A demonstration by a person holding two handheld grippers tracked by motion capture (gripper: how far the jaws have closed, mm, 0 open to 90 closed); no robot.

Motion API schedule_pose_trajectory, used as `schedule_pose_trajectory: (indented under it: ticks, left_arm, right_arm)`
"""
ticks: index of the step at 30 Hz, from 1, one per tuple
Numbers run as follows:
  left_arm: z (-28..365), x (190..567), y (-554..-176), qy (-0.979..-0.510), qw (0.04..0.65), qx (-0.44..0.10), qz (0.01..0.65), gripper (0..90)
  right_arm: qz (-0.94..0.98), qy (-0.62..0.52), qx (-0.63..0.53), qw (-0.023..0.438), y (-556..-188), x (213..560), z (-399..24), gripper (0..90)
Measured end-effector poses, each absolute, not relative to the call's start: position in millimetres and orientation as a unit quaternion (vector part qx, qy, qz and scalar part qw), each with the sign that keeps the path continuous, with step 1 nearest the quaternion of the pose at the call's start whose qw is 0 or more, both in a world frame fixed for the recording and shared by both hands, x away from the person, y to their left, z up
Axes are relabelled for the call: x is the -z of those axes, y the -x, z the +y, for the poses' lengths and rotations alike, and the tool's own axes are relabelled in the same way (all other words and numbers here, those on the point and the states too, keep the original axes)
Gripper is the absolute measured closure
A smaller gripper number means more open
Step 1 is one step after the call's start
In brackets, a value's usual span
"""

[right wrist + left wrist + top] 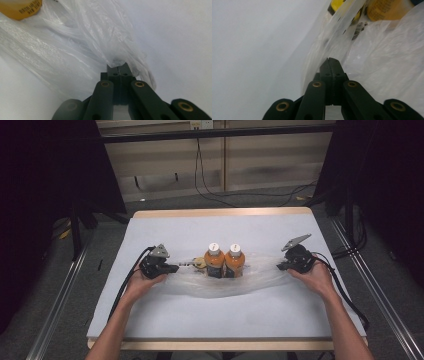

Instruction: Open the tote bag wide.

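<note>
A clear plastic bag (260, 279) lies spread across the middle of the table. Two orange bottles with white caps (214, 261) (234, 260) stand upright side by side inside it. A small yellow-capped item (200, 264) lies just left of them. My left gripper (176, 268) is shut on the bag's left end; in the left gripper view (333, 60) the film (387, 62) runs up from its tips. My right gripper (279, 266) is shut on the bag's right end, and crumpled film (82, 37) bunches over its tips (117, 65). An orange bottle (21, 8) sits at the top left there.
The table (220, 212) has a white cover (225, 312) and a wooden rim. Cables trail from both grippers toward the near side. Metal rails run along the floor on both sides, and dark stands flank the far corners.
</note>
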State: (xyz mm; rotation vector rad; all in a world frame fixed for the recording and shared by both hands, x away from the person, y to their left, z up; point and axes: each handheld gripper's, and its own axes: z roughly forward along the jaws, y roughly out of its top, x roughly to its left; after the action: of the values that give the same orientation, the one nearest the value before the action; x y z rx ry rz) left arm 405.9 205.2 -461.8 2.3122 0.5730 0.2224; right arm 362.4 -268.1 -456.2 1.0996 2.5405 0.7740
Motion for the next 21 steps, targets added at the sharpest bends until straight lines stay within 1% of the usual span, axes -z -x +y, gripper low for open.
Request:
schedule_pose_trajectory:
  ticks: [3, 4, 8, 11, 12, 18, 21]
  left_arm:
    - [203.9, 458.3, -405.3, -0.895, 0.378, -0.084, 0.22, 90.0]
    - [203.7, 456.5, -405.2, -0.895, 0.38, -0.081, 0.218, 90.0]
    - [200.7, 451.5, -401.9, -0.882, 0.411, -0.075, 0.219, 90.0]
    - [198.4, 446.5, -399.3, -0.879, 0.416, -0.077, 0.22, 90.0]
    - [198.2, 443.0, -397.7, -0.874, 0.429, -0.074, 0.216, 90.0]
    - [196.8, 436.0, -391.9, -0.868, 0.444, -0.078, 0.21, 90.0]
    - [193.8, 432.6, -384.2, -0.864, 0.451, -0.072, 0.211, 90.0]
  right_arm:
    - [0.871, -0.38, -0.285, 0.129, -359.5, 452.7, -267.3, 90.0]
    - [0.869, -0.376, -0.292, 0.134, -359.0, 451.3, -267.9, 90.0]
    - [0.863, -0.376, -0.311, 0.131, -355.1, 447.1, -268.1, 90.0]
    - [0.859, -0.372, -0.326, 0.128, -353.9, 444.6, -267.3, 90.0]
    - [0.855, -0.371, -0.339, 0.125, -352.8, 442.0, -267.4, 90.0]
    - [0.844, -0.365, -0.373, 0.123, -350.5, 434.4, -268.7, 90.0]
    - [0.84, -0.361, -0.388, 0.118, -349.5, 431.2, -264.9, 90.0]
